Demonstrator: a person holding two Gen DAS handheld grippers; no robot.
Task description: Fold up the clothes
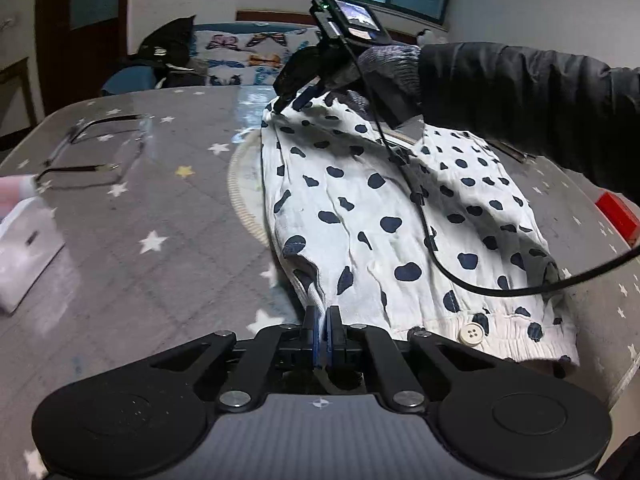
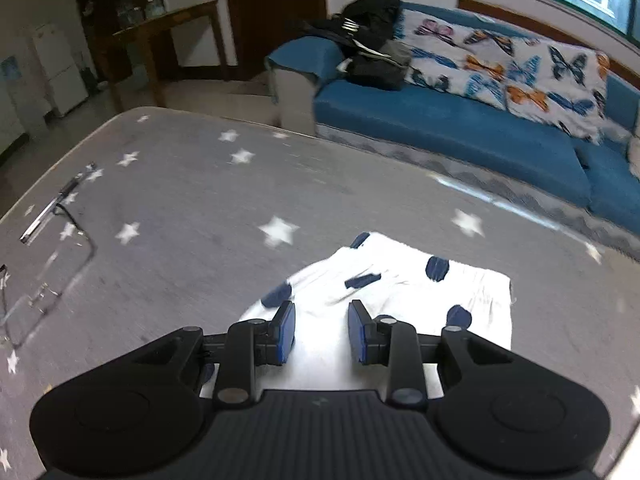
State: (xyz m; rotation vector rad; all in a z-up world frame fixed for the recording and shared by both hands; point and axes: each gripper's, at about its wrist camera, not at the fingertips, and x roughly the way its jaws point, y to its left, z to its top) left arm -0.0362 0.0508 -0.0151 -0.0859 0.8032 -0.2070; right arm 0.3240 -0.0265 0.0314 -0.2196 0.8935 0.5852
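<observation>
A white garment with dark blue spots (image 1: 392, 216) lies folded lengthwise on the grey star-patterned table cover (image 1: 160, 184). Its elastic waistband with a white button (image 1: 471, 335) is at the near right. My left gripper (image 1: 323, 314) is shut on the near edge of the garment. My right gripper (image 1: 286, 100) is at the garment's far end, with a gloved hand behind it. In the right wrist view the right gripper (image 2: 321, 320) is open, its blue pads (image 2: 287, 326) apart above the garment's end (image 2: 400, 280).
A black cable (image 1: 432, 240) trails from the right gripper across the garment. Clear plastic hangers (image 1: 100, 148) lie on the table's left, also in the right wrist view (image 2: 48, 260). A white box (image 1: 20, 252) sits at the left edge. A blue sofa (image 2: 460, 128) stands beyond the table.
</observation>
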